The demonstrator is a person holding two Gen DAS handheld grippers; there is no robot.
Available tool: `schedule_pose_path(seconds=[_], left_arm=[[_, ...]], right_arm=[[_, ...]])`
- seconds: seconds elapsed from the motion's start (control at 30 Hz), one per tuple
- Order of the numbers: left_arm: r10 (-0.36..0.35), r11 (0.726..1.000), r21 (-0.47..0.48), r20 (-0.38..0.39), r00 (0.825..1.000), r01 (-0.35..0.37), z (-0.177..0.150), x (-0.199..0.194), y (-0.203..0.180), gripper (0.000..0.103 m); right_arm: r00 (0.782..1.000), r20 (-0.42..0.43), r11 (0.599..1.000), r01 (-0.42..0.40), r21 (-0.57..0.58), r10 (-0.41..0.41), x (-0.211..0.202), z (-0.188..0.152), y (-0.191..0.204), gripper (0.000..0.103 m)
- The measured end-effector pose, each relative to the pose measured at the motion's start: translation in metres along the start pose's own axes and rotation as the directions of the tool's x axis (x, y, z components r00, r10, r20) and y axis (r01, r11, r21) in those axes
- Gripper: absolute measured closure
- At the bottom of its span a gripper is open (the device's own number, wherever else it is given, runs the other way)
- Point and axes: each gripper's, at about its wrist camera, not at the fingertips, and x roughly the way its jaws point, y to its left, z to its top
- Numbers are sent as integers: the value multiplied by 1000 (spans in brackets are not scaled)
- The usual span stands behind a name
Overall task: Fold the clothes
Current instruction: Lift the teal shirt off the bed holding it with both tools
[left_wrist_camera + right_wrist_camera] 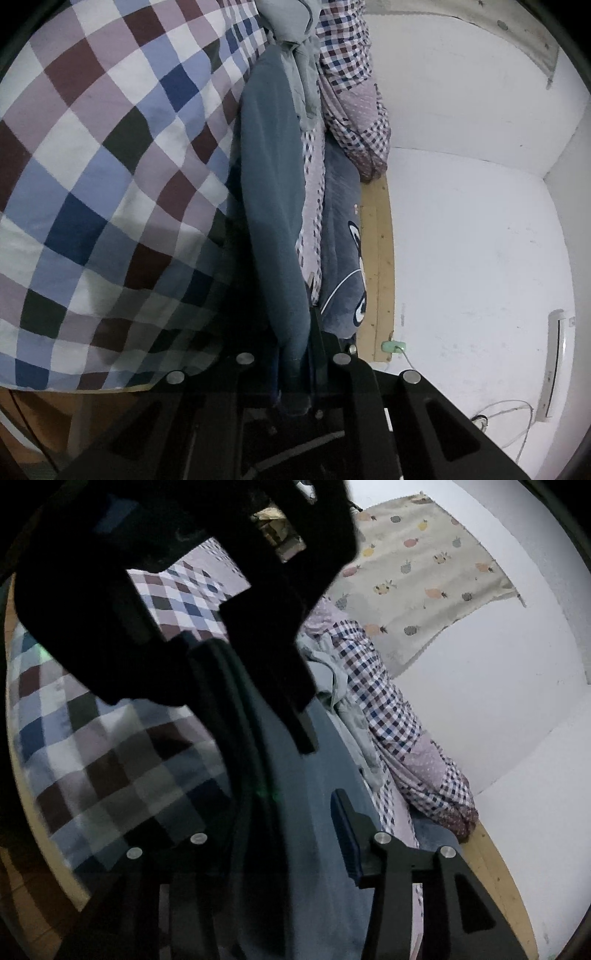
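The left tool is pinched tight on one end of the blue cloth. The cloth runs long and straight away from this tool, out ahead of it. At its far end lies a bunched pale grey cloth. The checked blanket of the bed is to the tool's left, and the white wall is to its right.

The right tool has its two sides apart. Its right finger shows clearly. The left one is lost in the dark. The blue cloth passes through the gap, but I cannot tell if the finger touches it. My guess is the right tool must squeeze this cloth next, so both tools hold it for a fold.

Just ahead of the right tool is the black body of the left tool, blocking much of the view. Only the right view shows the fruit-print sheet on the far wall. Only the left view shows the tight pinch.
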Motion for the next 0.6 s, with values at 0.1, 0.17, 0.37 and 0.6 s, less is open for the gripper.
schedule_pose_path(seconds=[0.1,0.17,0.37,0.6], left_arm=[[-7,1000,0,-3,1000,7,3,-1,-4,94],[-11,1000,0,-5,1000,11,5,-2,-5,94],[-21,1000,-1,-10,1000,21,4,-15,-5,94],[-29,1000,-4,-15,999,29,9,-21,-8,94]], right_arm=[[1000,-6,1000,-11,15,11,8,3,-1,55],[1000,-12,999,-9,36,9,13,4,-3,55],[999,-14,995,-38,87,40,19,8,-10,55],[999,-25,994,-42,105,45,24,11,-13,56]])
